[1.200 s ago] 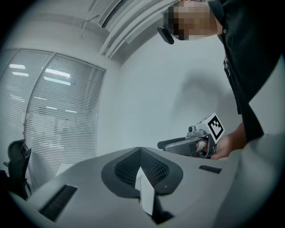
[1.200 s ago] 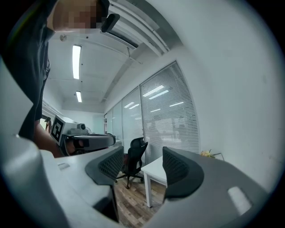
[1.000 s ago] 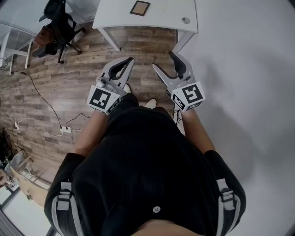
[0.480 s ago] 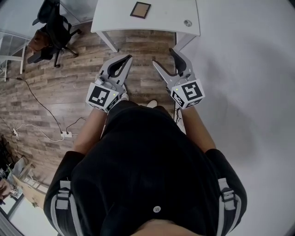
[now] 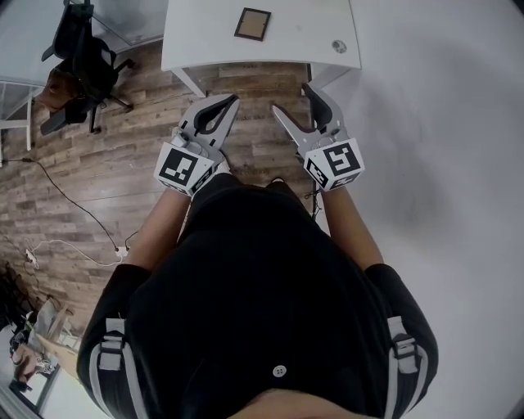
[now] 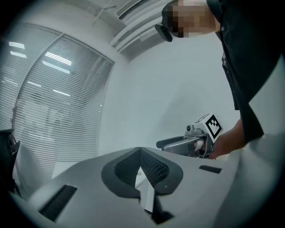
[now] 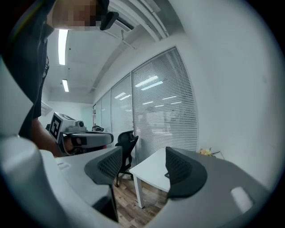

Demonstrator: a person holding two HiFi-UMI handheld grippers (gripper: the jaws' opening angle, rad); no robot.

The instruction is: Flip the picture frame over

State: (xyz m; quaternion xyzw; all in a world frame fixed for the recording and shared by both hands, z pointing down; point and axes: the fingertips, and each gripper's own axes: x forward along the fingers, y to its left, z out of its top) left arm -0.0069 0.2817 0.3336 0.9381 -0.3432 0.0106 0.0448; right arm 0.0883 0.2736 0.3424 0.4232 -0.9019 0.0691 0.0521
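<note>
Picture frame (image 5: 252,24) lies on table (image 5: 205,45), well beyond left gripper (image 5: 231,101) and right gripper (image 5: 292,98).

Bright, even office light; strong fisheye edge distortion.

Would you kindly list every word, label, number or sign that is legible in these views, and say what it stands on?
No readable text in any view.
Left gripper and right gripper: their cubes bear black-and-white square marker patterns, not words.
Picture frame on the white table: too small to show any print.
</note>
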